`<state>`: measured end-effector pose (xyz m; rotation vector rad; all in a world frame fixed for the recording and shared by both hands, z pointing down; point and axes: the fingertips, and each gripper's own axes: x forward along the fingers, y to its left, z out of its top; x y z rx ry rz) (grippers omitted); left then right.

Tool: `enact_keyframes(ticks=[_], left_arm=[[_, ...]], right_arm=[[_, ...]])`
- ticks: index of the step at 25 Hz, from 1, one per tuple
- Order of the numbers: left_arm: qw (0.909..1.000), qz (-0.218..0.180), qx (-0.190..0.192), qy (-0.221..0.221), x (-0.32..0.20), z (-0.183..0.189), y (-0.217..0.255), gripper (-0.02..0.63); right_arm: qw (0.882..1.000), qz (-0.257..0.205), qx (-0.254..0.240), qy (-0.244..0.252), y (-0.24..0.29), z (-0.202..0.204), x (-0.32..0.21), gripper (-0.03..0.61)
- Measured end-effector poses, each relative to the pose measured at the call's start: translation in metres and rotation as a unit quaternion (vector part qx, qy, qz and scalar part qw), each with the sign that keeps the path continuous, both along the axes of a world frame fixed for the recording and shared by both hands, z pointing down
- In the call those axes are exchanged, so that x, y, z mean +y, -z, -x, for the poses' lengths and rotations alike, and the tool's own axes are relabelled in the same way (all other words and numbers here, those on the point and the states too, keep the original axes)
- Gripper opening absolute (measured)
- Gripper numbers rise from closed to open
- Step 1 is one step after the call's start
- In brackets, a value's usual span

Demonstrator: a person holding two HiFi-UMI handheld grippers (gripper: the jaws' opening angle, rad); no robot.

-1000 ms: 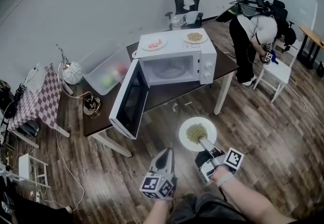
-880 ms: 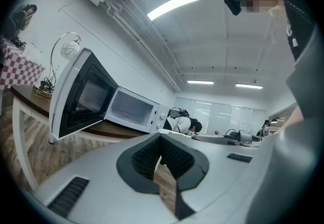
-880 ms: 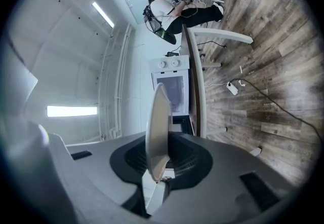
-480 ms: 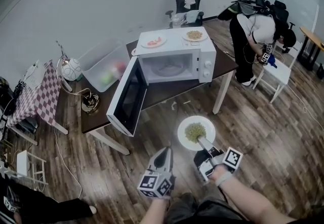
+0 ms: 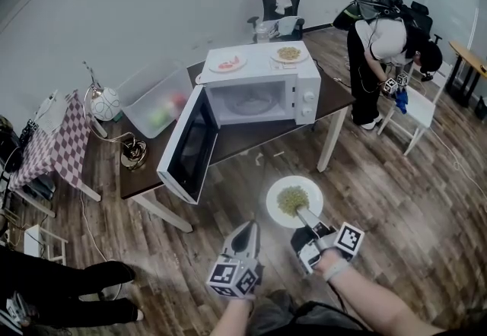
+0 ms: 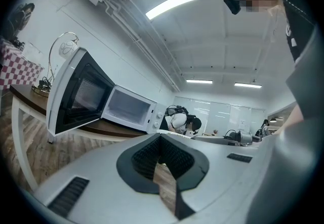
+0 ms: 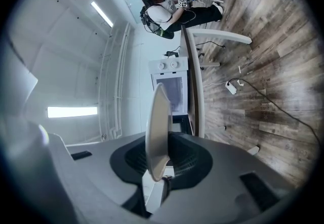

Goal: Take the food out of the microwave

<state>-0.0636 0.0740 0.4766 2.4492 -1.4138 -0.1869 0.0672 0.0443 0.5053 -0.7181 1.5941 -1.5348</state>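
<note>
The white microwave (image 5: 262, 97) stands on a dark table (image 5: 243, 143) with its door (image 5: 188, 150) swung open to the left; its cavity looks empty. My right gripper (image 5: 307, 219) is shut on the rim of a white plate of greenish-yellow food (image 5: 294, 200), held level over the wood floor in front of the table. In the right gripper view the plate (image 7: 157, 126) shows edge-on between the jaws of the right gripper (image 7: 159, 166). My left gripper (image 5: 249, 229) hangs beside it, shut and empty, its left gripper (image 6: 161, 140) view facing the microwave (image 6: 129, 110).
Two more plates of food (image 5: 227, 63) (image 5: 288, 55) sit on top of the microwave. A clear bin (image 5: 156, 103) and a lamp (image 5: 105, 106) are at the table's left. A person (image 5: 384, 49) bends over a white chair at back right. Someone's legs (image 5: 72, 296) are at lower left.
A person's legs have come into the lower left corner. The person at back right has shifted a little. Both grippers and the plate stay where they were.
</note>
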Motion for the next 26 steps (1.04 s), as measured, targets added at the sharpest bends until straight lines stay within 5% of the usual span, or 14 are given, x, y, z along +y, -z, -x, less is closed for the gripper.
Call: enact_keyframes(ticks=[26], left_arm=[[0.9999, 0.006, -0.003, 0.015, -0.021, 0.017, -0.008, 0.000]], right_arm=[[1.000, -0.001, -0.011, -0.002, -0.005, 0.009, -0.024, 0.072]])
